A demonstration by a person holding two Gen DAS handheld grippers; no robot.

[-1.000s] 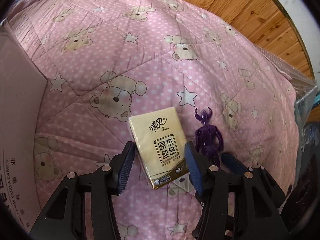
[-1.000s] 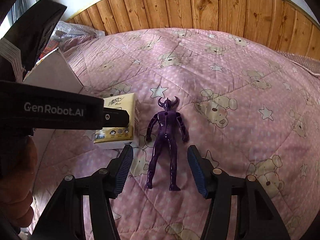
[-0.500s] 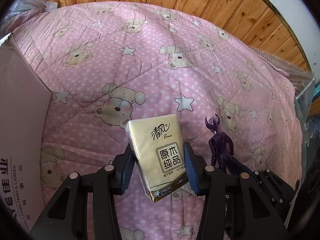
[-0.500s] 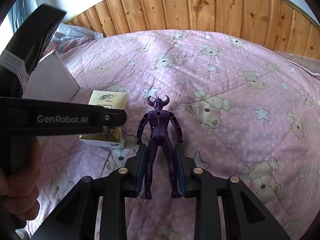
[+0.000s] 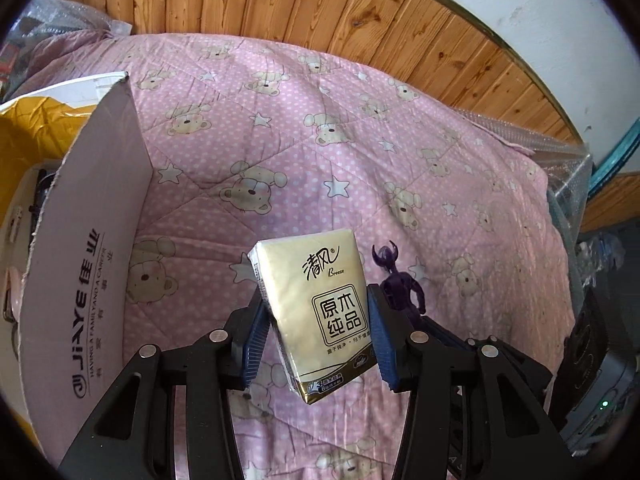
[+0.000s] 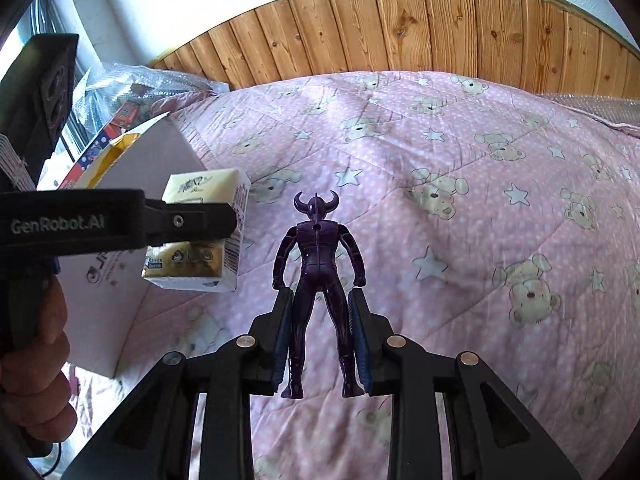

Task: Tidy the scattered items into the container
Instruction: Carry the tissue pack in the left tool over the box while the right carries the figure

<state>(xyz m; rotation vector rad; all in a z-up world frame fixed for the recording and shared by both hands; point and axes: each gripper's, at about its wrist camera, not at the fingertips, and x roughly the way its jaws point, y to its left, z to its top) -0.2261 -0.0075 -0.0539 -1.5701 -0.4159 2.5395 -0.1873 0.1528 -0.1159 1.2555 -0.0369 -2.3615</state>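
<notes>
My left gripper is shut on a yellow tissue pack and holds it above the pink quilt. The pack also shows in the right wrist view, clamped by the left gripper's finger. My right gripper is shut on the legs of a dark purple horned figure, lifted off the quilt. The figure also shows in the left wrist view, just right of the pack. An open cardboard box stands at the left, also in the right wrist view.
The pink bear-print quilt covers the bed. A wooden headboard runs along the back. Bubble wrap and boxes lie behind the cardboard box. A dark device sits at the bed's right edge.
Both grippers closed on their items and lifted them off the quilt. The tissue pack and the figure now sit higher, and the box has come further into view at the left.
</notes>
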